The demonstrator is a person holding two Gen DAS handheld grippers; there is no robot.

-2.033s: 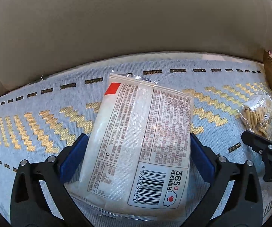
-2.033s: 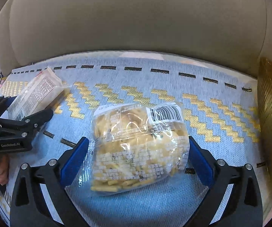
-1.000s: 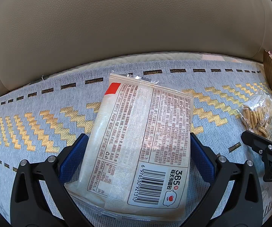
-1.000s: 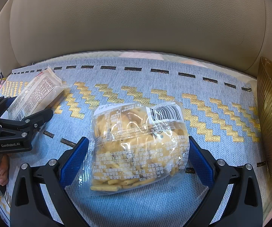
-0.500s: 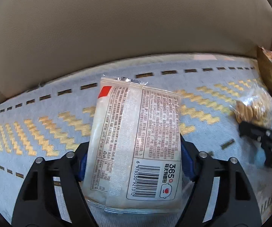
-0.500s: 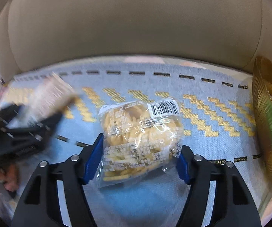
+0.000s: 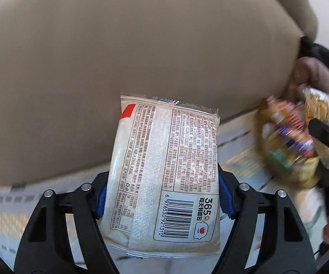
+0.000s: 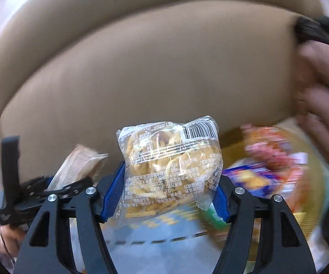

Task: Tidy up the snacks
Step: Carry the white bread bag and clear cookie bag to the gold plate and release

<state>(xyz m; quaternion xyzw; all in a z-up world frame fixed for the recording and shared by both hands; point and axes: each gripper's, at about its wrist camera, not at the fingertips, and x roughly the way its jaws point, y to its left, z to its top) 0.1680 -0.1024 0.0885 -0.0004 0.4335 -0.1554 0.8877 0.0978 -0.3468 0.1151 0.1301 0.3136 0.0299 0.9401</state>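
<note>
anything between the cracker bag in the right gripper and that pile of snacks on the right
Nothing visible does. The right hand-held gripper holds the cracker bag lifted, and the blurred snack pile lies just right of it with open space between. A person's hand sits behind the pile.

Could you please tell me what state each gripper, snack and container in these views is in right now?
Left gripper: shut on the bread packet.
Bread packet: sealed, lifted off the sofa, barcode side facing the camera.
Right gripper: shut on the clear biscuit bag.
Clear biscuit bag: sealed, lifted clear of the patterned cover.
Gold snack basket: blurred, holding several colourful packets.
</note>
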